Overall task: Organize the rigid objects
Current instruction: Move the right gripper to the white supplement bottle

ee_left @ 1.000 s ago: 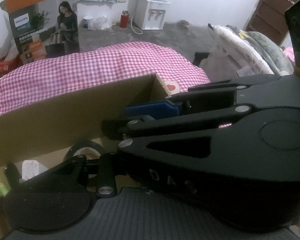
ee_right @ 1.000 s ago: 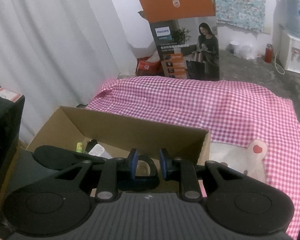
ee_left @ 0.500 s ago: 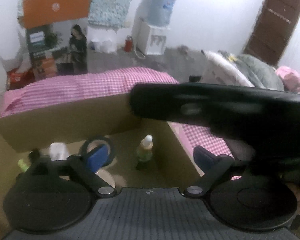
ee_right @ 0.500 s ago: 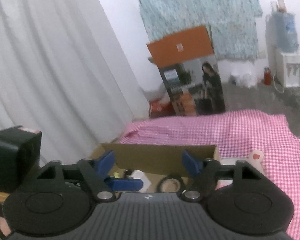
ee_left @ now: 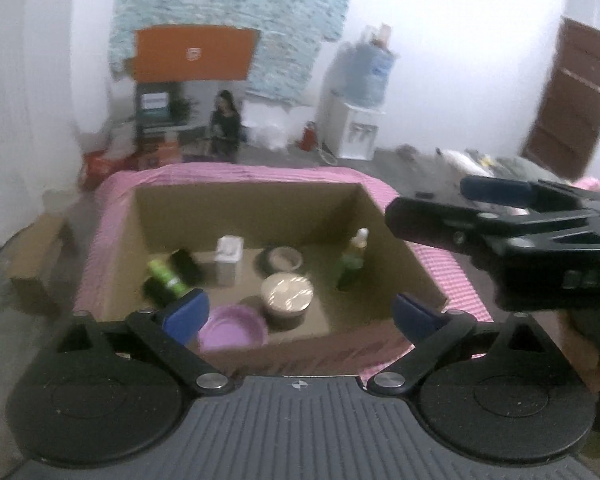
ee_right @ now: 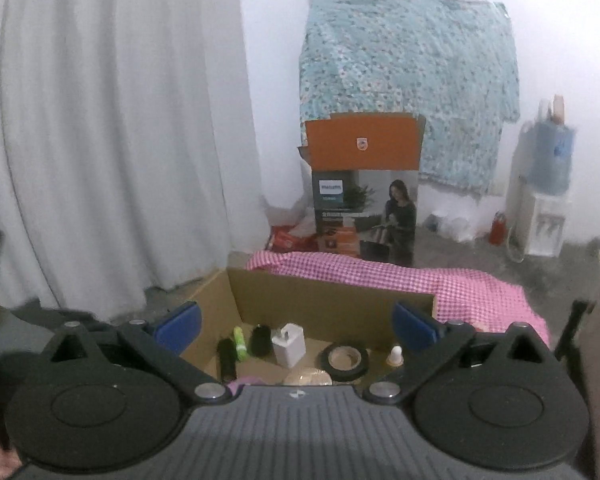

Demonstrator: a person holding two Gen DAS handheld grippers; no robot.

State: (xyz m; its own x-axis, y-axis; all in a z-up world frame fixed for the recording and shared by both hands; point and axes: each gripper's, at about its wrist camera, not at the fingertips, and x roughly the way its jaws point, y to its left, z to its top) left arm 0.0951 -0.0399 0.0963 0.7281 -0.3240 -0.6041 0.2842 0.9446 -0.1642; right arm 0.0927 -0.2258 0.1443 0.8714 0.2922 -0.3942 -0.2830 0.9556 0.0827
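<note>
An open cardboard box [ee_left: 244, 212] stands on a pink checked cloth [ee_left: 440, 264]. Inside lie a purple bowl [ee_left: 232, 330], a round tin [ee_left: 287, 294], a tape roll [ee_left: 281, 259], a white adapter [ee_left: 229, 249], a small dropper bottle [ee_left: 354, 258] and green and black tubes [ee_left: 166, 274]. My left gripper [ee_left: 300, 314] is open and empty above the box's near edge. My right gripper [ee_right: 296, 322] is open and empty, raised over the box [ee_right: 332, 304]; it also shows at the right of the left wrist view [ee_left: 496, 216].
A tall Philips carton with an orange flap [ee_right: 364, 184] stands behind the cloth. A water dispenser [ee_right: 540, 200] is at the back right. White curtains [ee_right: 100, 120] hang on the left. A brown door [ee_left: 576, 100] is at the far right.
Both grippers have opened and pulled up and back from the box. The right gripper let go of the tape roll, which now lies in the box.
</note>
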